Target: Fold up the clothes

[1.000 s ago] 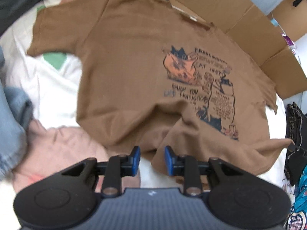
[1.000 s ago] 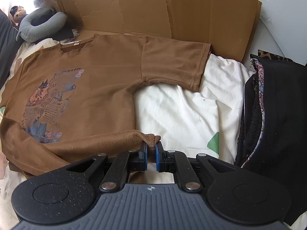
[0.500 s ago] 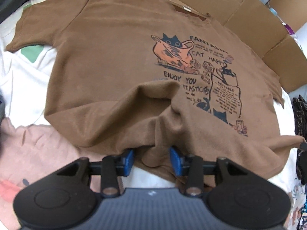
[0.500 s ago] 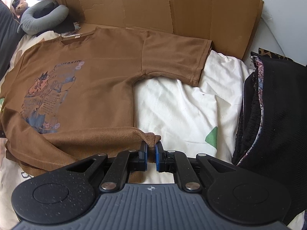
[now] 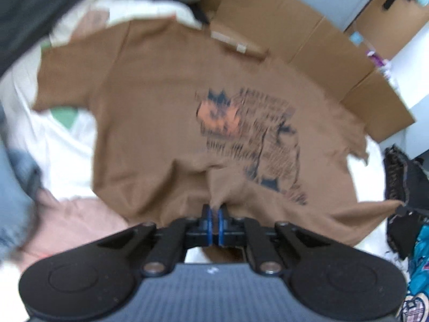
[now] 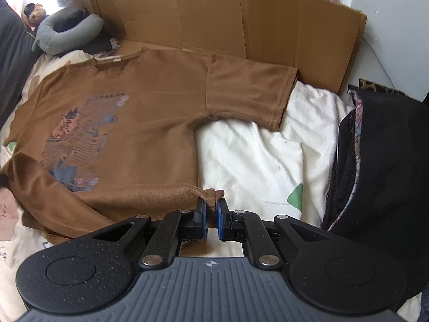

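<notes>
A brown T-shirt (image 5: 166, 112) with a cat print lies face up on a white bedsheet (image 6: 254, 161). My left gripper (image 5: 214, 214) is shut on a bunched fold of its bottom hem, near the middle; this view is blurred by motion. In the right wrist view the same T-shirt (image 6: 150, 123) spreads away from me, one sleeve out to the right. My right gripper (image 6: 211, 209) is shut on the hem's right corner (image 6: 214, 194), which pokes up between the blue pads. The hem edge between both grips is lifted off the sheet.
Flattened cardboard (image 6: 214, 18) stands along the far side of the bed. A pile of black clothes (image 6: 380, 161) rises on the right. A grey neck pillow (image 6: 69, 32) lies far left. Pink cloth (image 5: 75, 222) and blue denim (image 5: 13, 187) lie left of the shirt.
The left gripper's jaws, open around the bunched hem half a second ago, have closed on it and pulled up and back. The right gripper keeps its hold and rose slightly.
</notes>
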